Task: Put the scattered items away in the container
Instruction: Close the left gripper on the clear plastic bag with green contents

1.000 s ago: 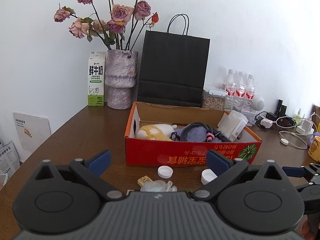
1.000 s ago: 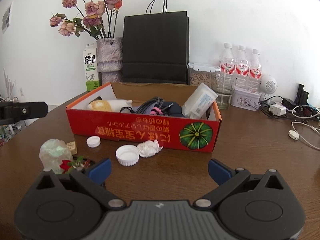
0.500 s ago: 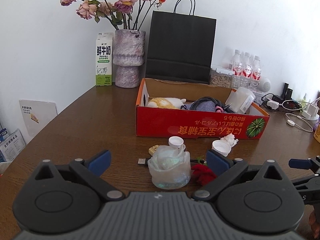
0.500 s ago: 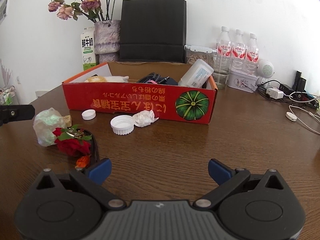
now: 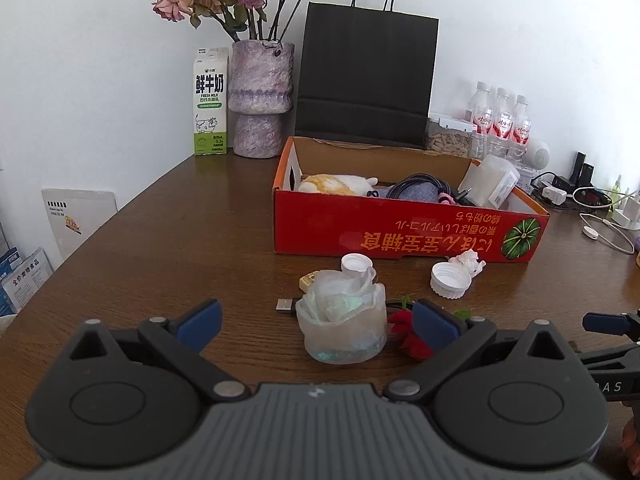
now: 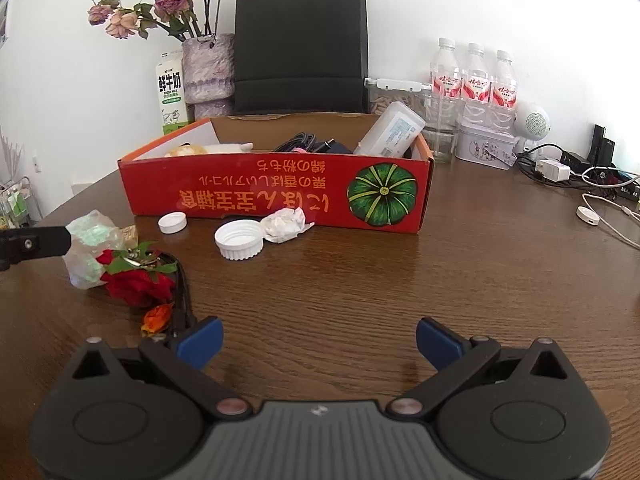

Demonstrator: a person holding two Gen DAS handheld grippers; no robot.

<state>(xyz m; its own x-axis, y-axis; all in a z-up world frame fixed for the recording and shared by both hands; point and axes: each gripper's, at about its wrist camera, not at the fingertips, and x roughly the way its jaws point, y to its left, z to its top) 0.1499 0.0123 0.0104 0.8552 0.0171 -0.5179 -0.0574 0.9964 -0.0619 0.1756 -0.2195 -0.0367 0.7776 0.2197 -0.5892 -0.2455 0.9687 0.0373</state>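
Scattered items lie on the wooden table (image 6: 400,288) before the red cardboard box (image 6: 276,192). Left gripper (image 5: 316,322) hovers spread wide around the crumpled plastic cup (image 5: 342,320), not touching. Right gripper (image 6: 318,342) hovers spread, empty, near the red rose (image 6: 134,284). White wall behind.

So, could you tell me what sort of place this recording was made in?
Probably a home or small office, at a wooden table against a white wall. A vase of dried roses, a milk carton and a tangle of chargers suggest everyday living space rather than a lab.
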